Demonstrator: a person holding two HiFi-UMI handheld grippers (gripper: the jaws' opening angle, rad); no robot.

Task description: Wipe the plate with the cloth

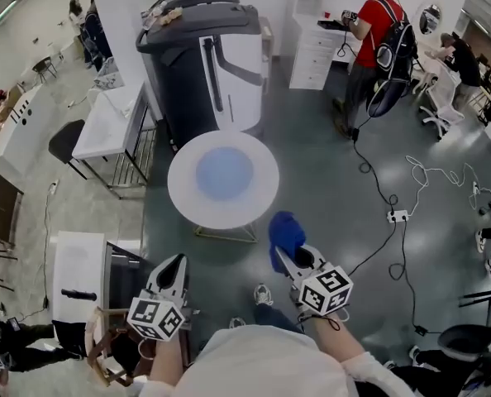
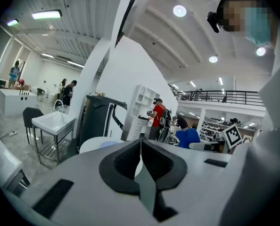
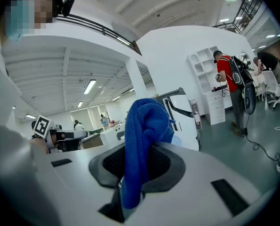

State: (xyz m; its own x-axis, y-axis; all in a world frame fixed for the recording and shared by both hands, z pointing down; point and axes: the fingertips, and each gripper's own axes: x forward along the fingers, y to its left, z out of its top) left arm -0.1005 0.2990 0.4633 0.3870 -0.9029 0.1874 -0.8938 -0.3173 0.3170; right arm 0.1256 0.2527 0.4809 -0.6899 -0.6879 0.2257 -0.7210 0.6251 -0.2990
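Approach step: right claw (image 1: 297, 260) clamps a crumpled blue fabric cloth (image 1: 285, 232), left claw (image 1: 173, 269) closed, empty; next, reach ahead to the pale-blue round plate (image 1: 224, 172) (well beyond both).

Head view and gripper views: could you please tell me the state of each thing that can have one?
Left gripper: shut, empty.
Right gripper: shut on the blue fabric cloth.
Blue fabric cloth: bunched, held clear of the table.
Pale blue round plate: lying flat on the white round table, untouched.
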